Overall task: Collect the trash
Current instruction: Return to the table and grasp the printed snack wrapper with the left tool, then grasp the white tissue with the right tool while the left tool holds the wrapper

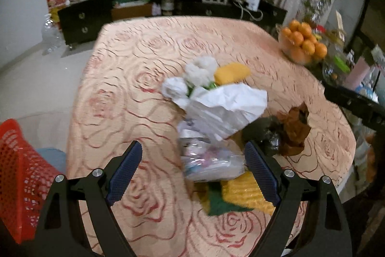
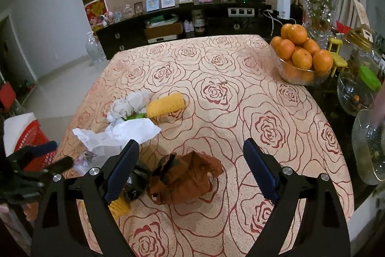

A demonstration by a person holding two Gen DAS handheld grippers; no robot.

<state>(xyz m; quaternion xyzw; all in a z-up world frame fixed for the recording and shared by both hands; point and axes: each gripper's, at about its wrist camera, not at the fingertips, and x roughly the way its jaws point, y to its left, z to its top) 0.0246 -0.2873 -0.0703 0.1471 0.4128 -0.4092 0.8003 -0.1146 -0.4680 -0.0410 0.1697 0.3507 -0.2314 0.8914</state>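
A pile of trash lies on the rose-patterned table (image 1: 120,93): a crumpled white paper (image 1: 228,102), a clear plastic bag (image 1: 211,160), white tissue wads (image 1: 199,69), a brown crumpled wrapper (image 1: 293,129), a black wrapper (image 1: 269,136) and yellow sponges (image 1: 232,72). My left gripper (image 1: 192,170) is open, its jaws either side of the clear plastic bag. My right gripper (image 2: 191,165) is open over the brown wrapper (image 2: 187,180). The white paper (image 2: 127,131) lies to its left. A red basket (image 1: 21,182) stands left of the table.
A glass bowl of oranges (image 2: 300,57) sits at the table's right edge, with glass vases and jars (image 2: 368,146) beside it. A dark sideboard (image 2: 168,28) stands behind the table. My left gripper shows at the left in the right wrist view (image 2: 36,165).
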